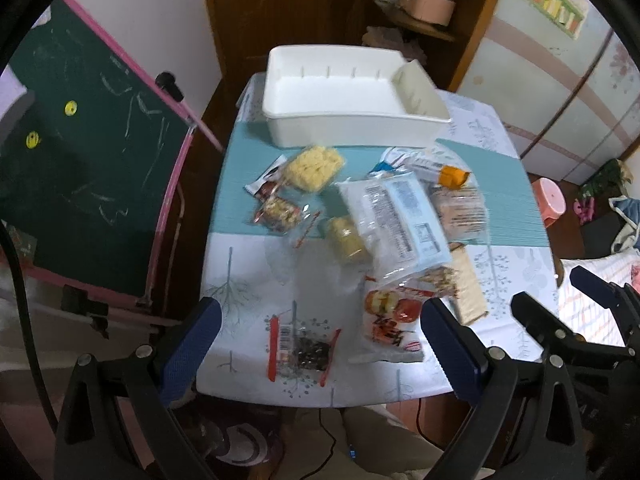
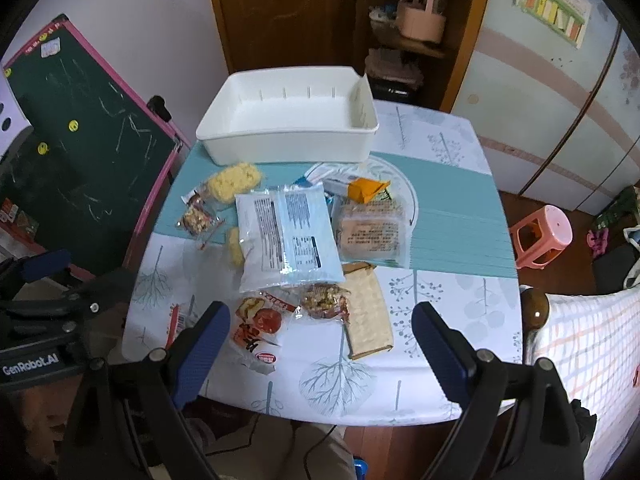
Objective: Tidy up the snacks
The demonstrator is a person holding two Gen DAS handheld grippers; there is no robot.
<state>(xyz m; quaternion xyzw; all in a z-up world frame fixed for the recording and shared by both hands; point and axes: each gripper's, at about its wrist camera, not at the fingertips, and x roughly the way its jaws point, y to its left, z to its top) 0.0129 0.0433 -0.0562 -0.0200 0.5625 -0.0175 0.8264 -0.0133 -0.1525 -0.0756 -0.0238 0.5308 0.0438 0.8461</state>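
Note:
A white plastic bin stands empty at the table's far side. Several snack packs lie in front of it: a large blue-and-white bag, a yellow noodle pack, a red-printed pack, a dark snack pack with red edges, a long cracker pack and an orange pack. My left gripper is open above the near edge. My right gripper is open above the near edge, empty.
The small table has a white and teal cloth. A green chalkboard with pink frame stands at the left. A pink stool and a checked chair back are at the right. A wooden shelf is behind.

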